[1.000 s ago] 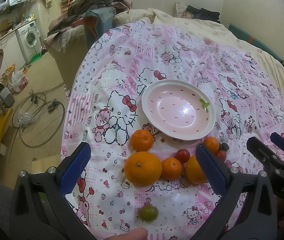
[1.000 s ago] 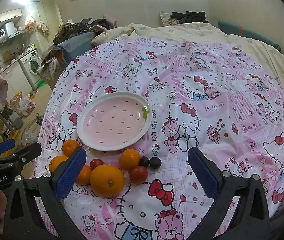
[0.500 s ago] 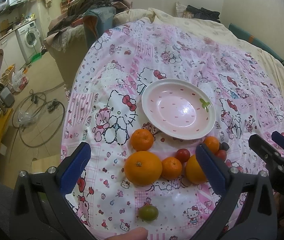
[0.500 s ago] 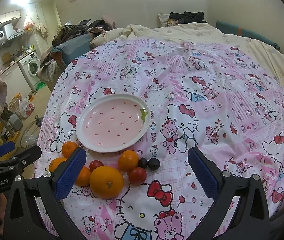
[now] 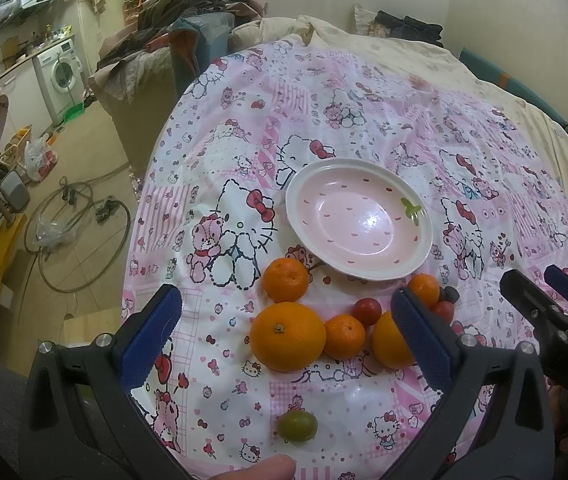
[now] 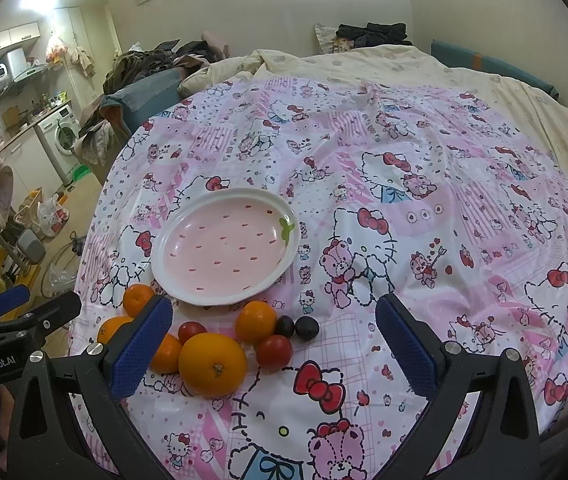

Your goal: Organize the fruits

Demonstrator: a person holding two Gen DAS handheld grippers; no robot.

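We see the fruits gathered on the pink cartoon-cat cloth, in a loose cluster just in front of the plate. The plate, pale pink with red flecks and a white rim, lies flat on the cloth with nothing in it. Nearest its rim sits a small mandarin; below that rests the large orange, stem scar up, touching a second small mandarin. A red cherry tomato sits just behind that one. In the right wrist view we make out another big orange at the front of the cluster, a mandarin close under the plate, a red tomato beside it, and two dark plums side by side at the cluster's right end. A lone green fruit lies apart, closer to the near edge of the cloth.

Our left tongs hang above the cluster with their blue pads spread wide, holding nothing. Our right tongs are likewise spread wide and empty, over the cluster's right part. A fingertip shows at the bottom of the left view.

The cloth covers a bed with a cream quilt behind. To the left, a washing machine stands by the wall.
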